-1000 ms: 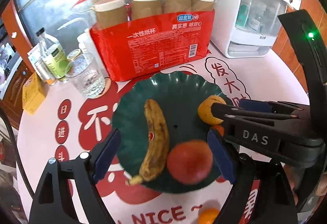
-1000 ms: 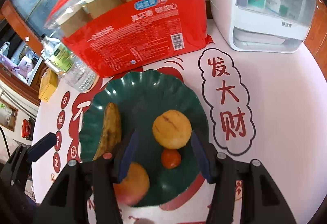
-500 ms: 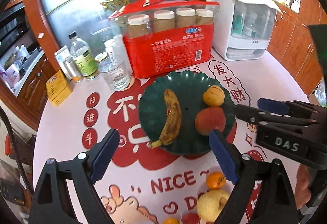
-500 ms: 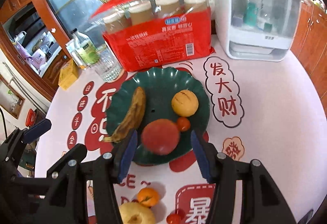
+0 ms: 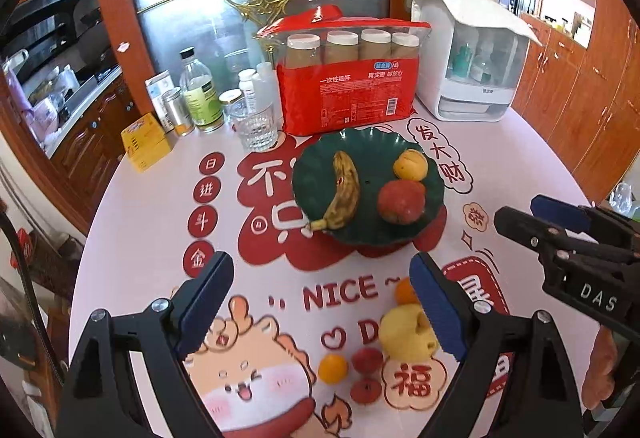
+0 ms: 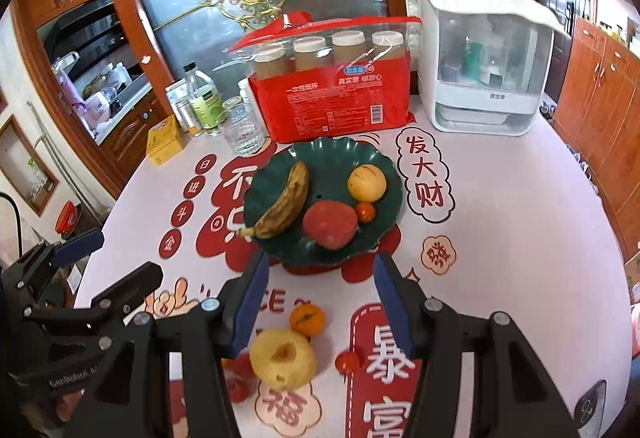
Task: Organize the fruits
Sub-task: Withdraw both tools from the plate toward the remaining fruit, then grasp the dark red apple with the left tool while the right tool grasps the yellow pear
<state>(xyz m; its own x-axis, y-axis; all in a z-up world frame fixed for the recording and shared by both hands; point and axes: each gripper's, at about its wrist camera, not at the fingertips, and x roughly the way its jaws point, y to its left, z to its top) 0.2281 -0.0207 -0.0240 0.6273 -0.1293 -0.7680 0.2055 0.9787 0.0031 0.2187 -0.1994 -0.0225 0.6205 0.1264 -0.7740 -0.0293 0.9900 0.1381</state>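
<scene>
Tilting down over the table (image 5: 140, 222), both the left claw (image 5: 320, 302) and right claw (image 6: 318, 296) hang released, empty.

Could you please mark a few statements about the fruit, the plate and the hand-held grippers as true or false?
1. The spotted brown banana lies on the dark green scalloped plate. True.
2. The pale yellow apple sits on that plate. False: it rests on the printed tablecloth, nearer the camera.
3. The right hand-held gripper holds nothing. True.
4. The left hand-held gripper clamps the small orange mandarin. False: it is open and empty.
5. The clear drinking glass lies tipped over. False: it stands upright.
</scene>
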